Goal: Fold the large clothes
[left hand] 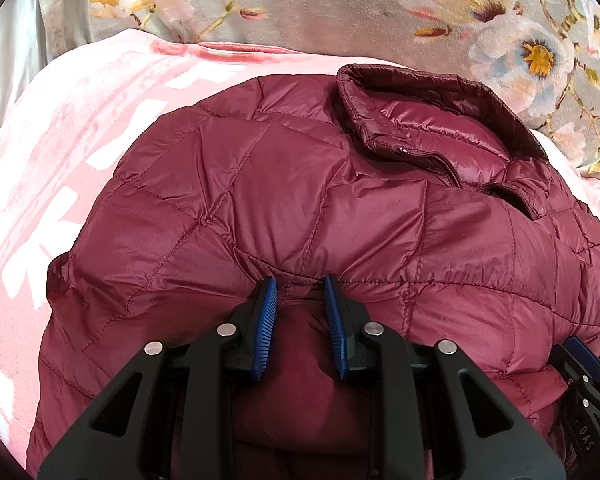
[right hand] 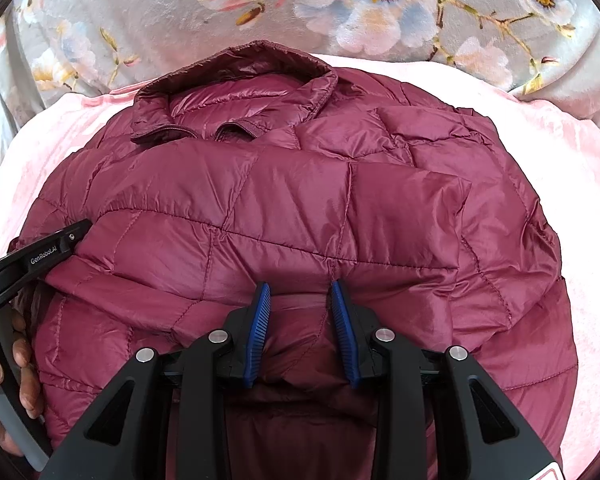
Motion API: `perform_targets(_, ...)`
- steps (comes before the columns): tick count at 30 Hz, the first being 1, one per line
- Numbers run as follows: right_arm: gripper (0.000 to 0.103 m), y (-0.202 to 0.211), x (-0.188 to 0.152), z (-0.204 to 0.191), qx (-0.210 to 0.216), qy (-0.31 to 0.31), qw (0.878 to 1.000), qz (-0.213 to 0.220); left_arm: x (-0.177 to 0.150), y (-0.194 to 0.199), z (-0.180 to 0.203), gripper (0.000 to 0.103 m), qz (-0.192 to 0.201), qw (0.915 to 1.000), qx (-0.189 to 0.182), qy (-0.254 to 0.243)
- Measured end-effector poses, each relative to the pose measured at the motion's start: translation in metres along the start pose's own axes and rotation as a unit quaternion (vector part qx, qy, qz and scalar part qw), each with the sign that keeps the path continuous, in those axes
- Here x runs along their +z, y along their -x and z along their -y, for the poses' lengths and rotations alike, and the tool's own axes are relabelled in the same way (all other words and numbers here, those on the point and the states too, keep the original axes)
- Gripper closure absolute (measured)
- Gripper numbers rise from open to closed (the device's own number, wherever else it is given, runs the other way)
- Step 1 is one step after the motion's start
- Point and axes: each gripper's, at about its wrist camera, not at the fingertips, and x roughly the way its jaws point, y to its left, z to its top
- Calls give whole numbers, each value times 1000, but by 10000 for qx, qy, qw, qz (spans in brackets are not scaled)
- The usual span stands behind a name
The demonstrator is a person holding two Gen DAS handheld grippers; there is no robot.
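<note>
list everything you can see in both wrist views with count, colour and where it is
quilted puffer jacket: one, shiny maroon, lying on the pink blanket, collar and zipper at the far end, lower part folded up toward the collar
plush blanket: one, pink with white markings, spread under the jacket
floral fleece cover: one, grey with white, pink and yellow flowers, beyond the blanket
left gripper: one, black with blue finger pads, jaws apart, at the jacket's near folded edge
right gripper: one, black with blue pads, jaws apart, at the near folded edge
left hand: one, holding the left gripper's handle, left edge of right wrist view
</note>
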Motion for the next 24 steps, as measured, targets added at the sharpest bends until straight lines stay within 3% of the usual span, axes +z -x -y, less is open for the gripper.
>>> perform_targets(6,69,0,1,2,98,-57,9999,-7,1,1,-2,78,9,10000,-80,44)
perform_targets(8,62,1,3,4,258,-100,9996,-36,4,4,-11,65,-41,9986,-473,248)
perform_targets(12,56,16,26,13,952,-341,9949,-73,35,16,-31,59,-304,9873,-1340,802)
perform_targets(16,35,18,84,27,1396,-677,9878,111,86,5,-28,36,-467,9756,-1883,1025)
perform_targets(19,35,-12,113,40,1474,-1129,9826,-7,104,-20,-23,36,-700,9693,-1988,1270)
perform_targets(21,35,-36,123,48,1443,-1437,9788,-212,111,-41,-23,36,-935,9601,-2141,1540)
perform_targets(24,37,-65,133,49,1628,-1639,9718,-474,112,-67,-18,45,-1200,9505,-2307,1701)
